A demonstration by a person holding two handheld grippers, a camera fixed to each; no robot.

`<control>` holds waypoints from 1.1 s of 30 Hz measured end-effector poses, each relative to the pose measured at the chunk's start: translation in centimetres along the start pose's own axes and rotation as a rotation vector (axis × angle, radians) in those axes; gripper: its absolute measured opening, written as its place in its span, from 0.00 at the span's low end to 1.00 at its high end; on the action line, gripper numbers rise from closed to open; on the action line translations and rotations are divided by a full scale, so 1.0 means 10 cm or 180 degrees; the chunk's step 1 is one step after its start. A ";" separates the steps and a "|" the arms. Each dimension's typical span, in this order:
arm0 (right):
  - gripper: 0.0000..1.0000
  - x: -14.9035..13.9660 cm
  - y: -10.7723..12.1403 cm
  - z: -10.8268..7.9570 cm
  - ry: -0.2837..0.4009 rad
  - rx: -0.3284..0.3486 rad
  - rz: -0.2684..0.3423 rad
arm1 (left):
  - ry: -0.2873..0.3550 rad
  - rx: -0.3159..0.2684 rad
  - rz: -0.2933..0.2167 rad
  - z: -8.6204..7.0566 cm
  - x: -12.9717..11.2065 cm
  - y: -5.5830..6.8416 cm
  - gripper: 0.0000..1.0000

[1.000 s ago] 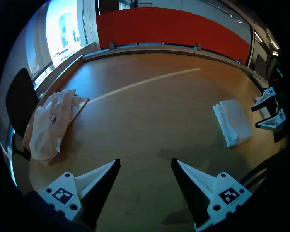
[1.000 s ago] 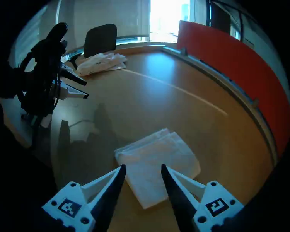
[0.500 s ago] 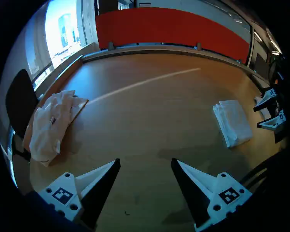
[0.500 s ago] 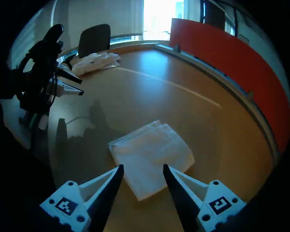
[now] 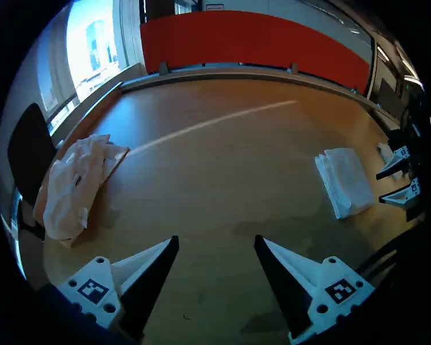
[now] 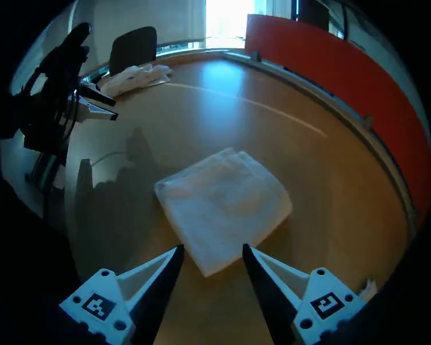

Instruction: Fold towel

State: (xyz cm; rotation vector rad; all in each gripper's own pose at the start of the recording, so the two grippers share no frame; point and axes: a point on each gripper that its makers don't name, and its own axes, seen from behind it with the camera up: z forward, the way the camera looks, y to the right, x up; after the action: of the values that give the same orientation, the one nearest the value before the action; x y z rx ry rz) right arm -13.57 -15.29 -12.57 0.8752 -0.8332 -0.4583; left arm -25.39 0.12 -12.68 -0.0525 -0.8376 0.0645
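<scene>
folded white towel point(image 6: 224, 210) sat corner-on just ahead of right tongs point(image 6: 212, 248), spread, empty | left tongs point(image 5: 215, 237) spread too, well apart across the bench point(image 5: 215, 144) | right's nearer imo

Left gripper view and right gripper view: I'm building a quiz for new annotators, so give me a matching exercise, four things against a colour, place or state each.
Things:
1. folded towel
2. crumpled cloth
3. partition
4. office chair

Descriptions:
A. red, along the far edge of the table
B. dark, just off the table's edge
C. flat, just ahead of the open right gripper
D. loose white heap at the table's edge

Pairs: 1-C, 2-D, 3-A, 4-B
</scene>
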 end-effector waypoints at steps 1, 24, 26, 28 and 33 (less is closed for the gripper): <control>0.78 -0.04 0.00 0.01 -0.0017 -0.0004 0.0018 | -0.0001 0.0000 0.0003 0.00 0.00 0.00 0.98; 0.63 -0.38 -0.01 0.17 -0.0163 -0.0106 0.0151 | -0.0022 -0.0013 0.0009 0.03 -0.02 0.03 0.98; 0.56 -0.40 -0.01 0.17 -0.0176 -0.0107 0.0175 | -0.0025 -0.0012 0.0013 0.03 -0.02 0.02 0.98; 0.46 -0.42 -0.02 0.17 -0.0185 -0.0099 0.0193 | -0.0026 -0.0011 0.0018 0.03 -0.03 0.02 0.98; 0.28 -0.43 -0.03 0.18 -0.0192 -0.0075 0.0220 | -0.0030 -0.0008 0.0023 0.02 -0.03 0.01 0.98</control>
State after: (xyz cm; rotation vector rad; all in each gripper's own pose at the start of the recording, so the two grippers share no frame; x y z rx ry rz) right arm -17.63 -13.53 -14.07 0.8117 -0.9090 -0.4349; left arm -25.75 0.19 -12.72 -0.0575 -0.8468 0.0703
